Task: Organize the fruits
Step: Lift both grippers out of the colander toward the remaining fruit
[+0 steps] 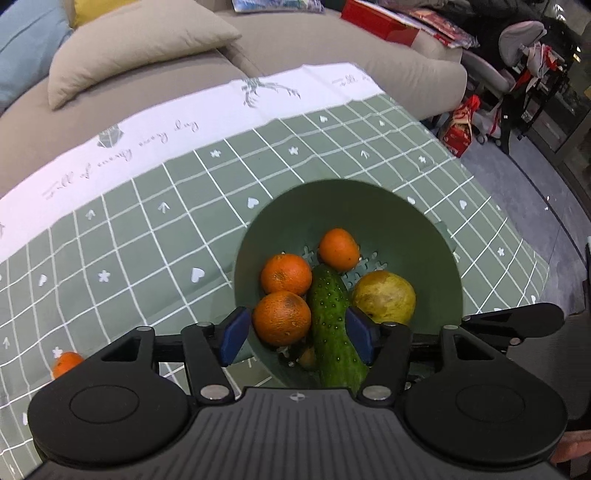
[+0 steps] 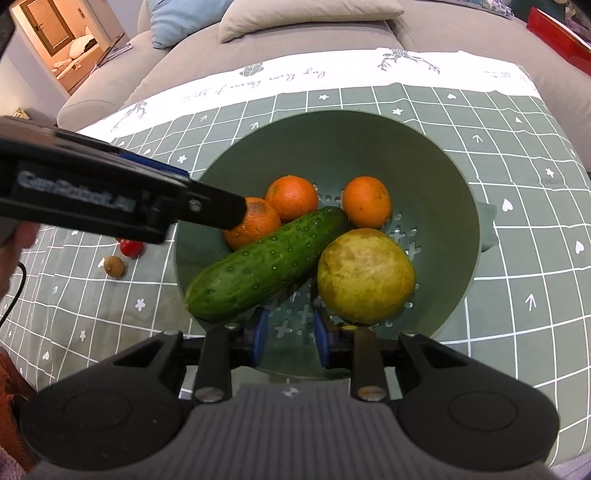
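Now your left gripper (image 1: pixel 299 334) stands spread over the green colander (image 2: pixel 424 177), pads clear of the near tangerine (image 1: pixel 281 317) and cucumber (image 2: pixel 266 264). Your right gripper (image 2: pixel 290 341) is nearly closed, empty, at the colander's near rim.

Green grid tablecloth (image 2: pixel 517 206) with white printed border covers the desk. Behind it a grey sofa (image 1: pixel 332 40) with beige cushion (image 1: pixel 140 48) and blue cushion (image 2: pixel 177 18). Red box (image 1: pixel 376 20) on the sofa. Grey chair (image 1: pixel 517 40) at right, lit doorway (image 2: pixel 62 37) far left.
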`<action>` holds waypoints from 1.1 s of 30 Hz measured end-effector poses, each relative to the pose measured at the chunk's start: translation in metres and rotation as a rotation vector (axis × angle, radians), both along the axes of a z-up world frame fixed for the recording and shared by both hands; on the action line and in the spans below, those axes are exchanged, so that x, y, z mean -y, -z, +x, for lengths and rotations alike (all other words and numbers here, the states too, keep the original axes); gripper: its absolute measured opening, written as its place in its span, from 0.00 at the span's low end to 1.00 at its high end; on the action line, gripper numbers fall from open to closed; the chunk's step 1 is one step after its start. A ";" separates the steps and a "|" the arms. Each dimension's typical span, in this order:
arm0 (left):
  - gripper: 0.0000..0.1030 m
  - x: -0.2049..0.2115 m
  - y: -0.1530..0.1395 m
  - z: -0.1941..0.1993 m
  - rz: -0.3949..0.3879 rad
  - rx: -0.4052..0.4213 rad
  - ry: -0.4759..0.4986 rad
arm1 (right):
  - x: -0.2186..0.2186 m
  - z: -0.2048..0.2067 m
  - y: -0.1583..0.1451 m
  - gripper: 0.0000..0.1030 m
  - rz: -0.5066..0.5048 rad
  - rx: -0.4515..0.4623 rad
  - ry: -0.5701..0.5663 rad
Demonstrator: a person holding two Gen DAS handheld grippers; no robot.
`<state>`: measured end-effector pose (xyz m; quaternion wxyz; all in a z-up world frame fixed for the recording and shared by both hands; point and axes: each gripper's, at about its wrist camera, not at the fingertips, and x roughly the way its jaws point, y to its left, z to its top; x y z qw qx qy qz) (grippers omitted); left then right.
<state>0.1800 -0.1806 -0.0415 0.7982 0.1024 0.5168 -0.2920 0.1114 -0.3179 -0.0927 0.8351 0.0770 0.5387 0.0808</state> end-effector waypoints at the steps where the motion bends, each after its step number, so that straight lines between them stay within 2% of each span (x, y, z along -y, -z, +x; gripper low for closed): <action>1: 0.68 -0.003 -0.004 -0.001 -0.004 0.007 -0.007 | 0.000 0.000 -0.001 0.24 -0.003 0.002 0.000; 6: 0.68 -0.015 -0.021 -0.011 -0.009 0.059 -0.031 | -0.002 -0.005 -0.012 0.25 -0.019 0.027 0.007; 9: 0.68 -0.024 -0.031 -0.020 0.004 0.111 -0.034 | -0.005 -0.012 -0.023 0.33 -0.031 0.051 0.014; 14: 0.68 -0.043 -0.046 -0.042 0.007 0.195 -0.034 | -0.011 -0.028 -0.042 0.34 -0.041 0.106 0.049; 15: 0.68 -0.047 -0.048 -0.046 0.010 0.207 -0.037 | -0.012 -0.032 -0.045 0.36 -0.035 0.116 0.059; 17: 0.68 -0.056 -0.050 -0.054 0.017 0.234 -0.044 | -0.018 -0.040 -0.052 0.53 -0.018 0.141 0.077; 20: 0.68 -0.073 -0.052 -0.066 0.022 0.265 -0.061 | -0.028 -0.050 -0.057 0.54 -0.004 0.173 0.087; 28: 0.67 -0.122 -0.043 -0.090 0.003 0.274 -0.154 | -0.072 -0.070 -0.056 0.57 0.031 0.209 0.062; 33: 0.65 -0.147 -0.029 -0.096 0.005 0.247 -0.215 | -0.105 -0.075 -0.053 0.56 -0.002 0.244 -0.047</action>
